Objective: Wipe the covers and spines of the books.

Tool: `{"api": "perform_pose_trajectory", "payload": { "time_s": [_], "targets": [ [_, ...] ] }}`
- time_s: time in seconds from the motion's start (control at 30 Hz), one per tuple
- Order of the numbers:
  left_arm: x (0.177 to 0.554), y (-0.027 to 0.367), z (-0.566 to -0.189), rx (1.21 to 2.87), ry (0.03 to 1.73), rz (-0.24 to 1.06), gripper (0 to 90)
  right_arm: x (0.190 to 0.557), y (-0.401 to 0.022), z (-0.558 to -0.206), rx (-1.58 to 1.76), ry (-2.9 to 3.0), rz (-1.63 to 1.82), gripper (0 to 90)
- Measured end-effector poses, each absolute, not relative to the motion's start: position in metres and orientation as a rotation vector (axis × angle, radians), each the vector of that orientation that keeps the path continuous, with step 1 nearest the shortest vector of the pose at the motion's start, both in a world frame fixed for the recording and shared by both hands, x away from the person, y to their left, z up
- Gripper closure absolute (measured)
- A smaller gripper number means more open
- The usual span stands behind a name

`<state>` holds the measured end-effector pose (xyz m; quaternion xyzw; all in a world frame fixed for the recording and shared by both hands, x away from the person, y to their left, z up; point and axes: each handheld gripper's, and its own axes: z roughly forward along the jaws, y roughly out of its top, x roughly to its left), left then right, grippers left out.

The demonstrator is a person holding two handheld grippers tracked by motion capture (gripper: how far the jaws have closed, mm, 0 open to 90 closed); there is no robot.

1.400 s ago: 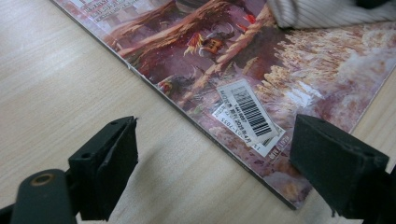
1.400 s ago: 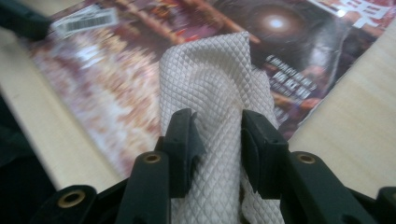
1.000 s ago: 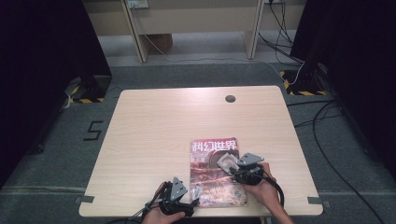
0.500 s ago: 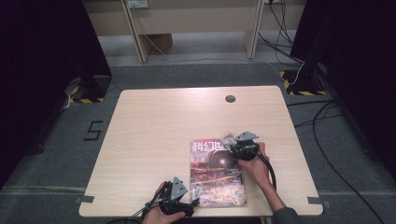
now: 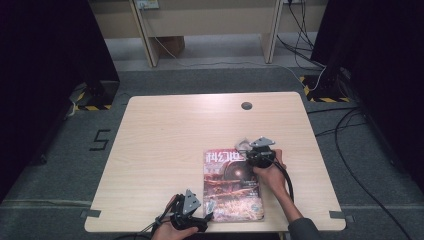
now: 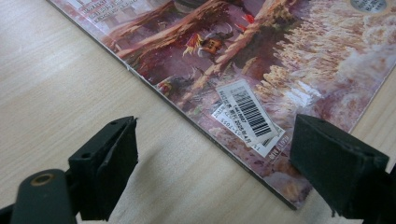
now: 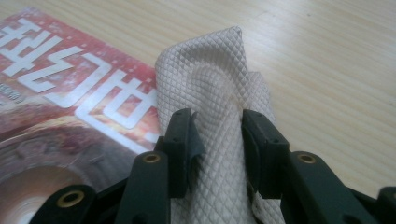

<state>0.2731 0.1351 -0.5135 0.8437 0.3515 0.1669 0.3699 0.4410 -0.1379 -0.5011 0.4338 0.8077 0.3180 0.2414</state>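
Magazine (image 5: 232, 184) lies flat on worktop (image 5: 165, 145), near front edge. Right tool (image 7: 217, 135) clamped on white cloth (image 7: 219, 88) at magazine's top right corner. Left tool (image 6: 215, 154) spread apart, holding nothing, by magazine's bottom left corner. Step looks like wiping cover. Next: drag cloth down cover, press lightly.

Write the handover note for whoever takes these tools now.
Right tool: shut on the white cloth, at the magazine's far right corner.
Left tool: open, jaws straddling the magazine's near left corner by the barcode sticker, not gripping.
Magazine lies flat on the table, near edge.
Done: cloth picked up and brought onto the cover.
Left: probably wiping the cover; steady the magazine.
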Motion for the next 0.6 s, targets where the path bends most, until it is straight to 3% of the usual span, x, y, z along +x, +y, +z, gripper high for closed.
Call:
{"api": "perform_pose_trajectory", "payload": {
  "time_s": [0.6],
  "targets": [
    [0.274, 0.136, -0.513, 2.171, 0.905, 0.419, 13.6, 0.44, -0.073, -0.501, 1.038, 2.336, 0.916, 65.1]
  ]
}}
